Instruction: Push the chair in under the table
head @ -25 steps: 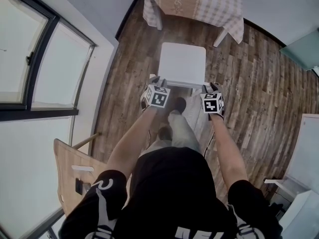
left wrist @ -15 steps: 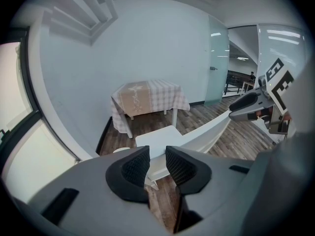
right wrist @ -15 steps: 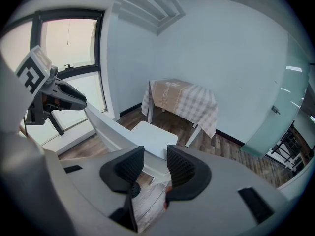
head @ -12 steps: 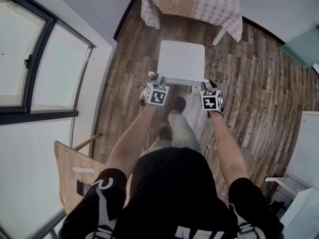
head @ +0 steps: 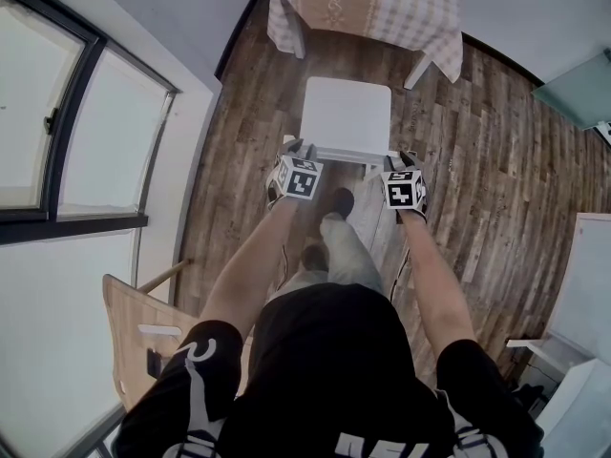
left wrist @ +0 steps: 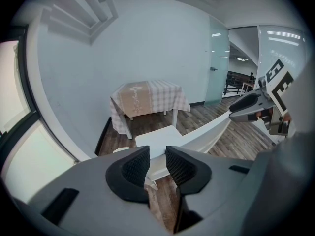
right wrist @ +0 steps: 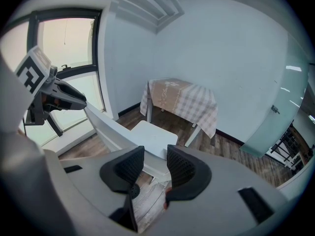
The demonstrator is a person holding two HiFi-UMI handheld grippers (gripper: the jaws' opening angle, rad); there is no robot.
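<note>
Head view has the left tongs (head: 294,149) at the left end of the chair (head: 348,117) back and the right tongs (head: 406,158) at the right end, both angled down and forward. In each gripper view the pads stand only a narrow way apart, with the white top rail of the backrest filling the gap, so both tongs are clamped on the chair. The rail runs straight from one pair to the other.

The chair stands square to the table (head: 401,12), seat forward, with its front edge near the cloth's hem but not yet under it. A thin strip of floor (head: 496,160) shows between them. The seat lines up with the gap between the two near table legs, which looks wider than the seat.

A shoe (head: 339,201) sits on the floor just behind the chair. On the left, the wall and window (head: 86,113) run close beside the chair and table. On the right, the boards lie open as far as a glass panel (head: 578,93). A wooden chair (head: 129,322) stands well back at the left.
</note>
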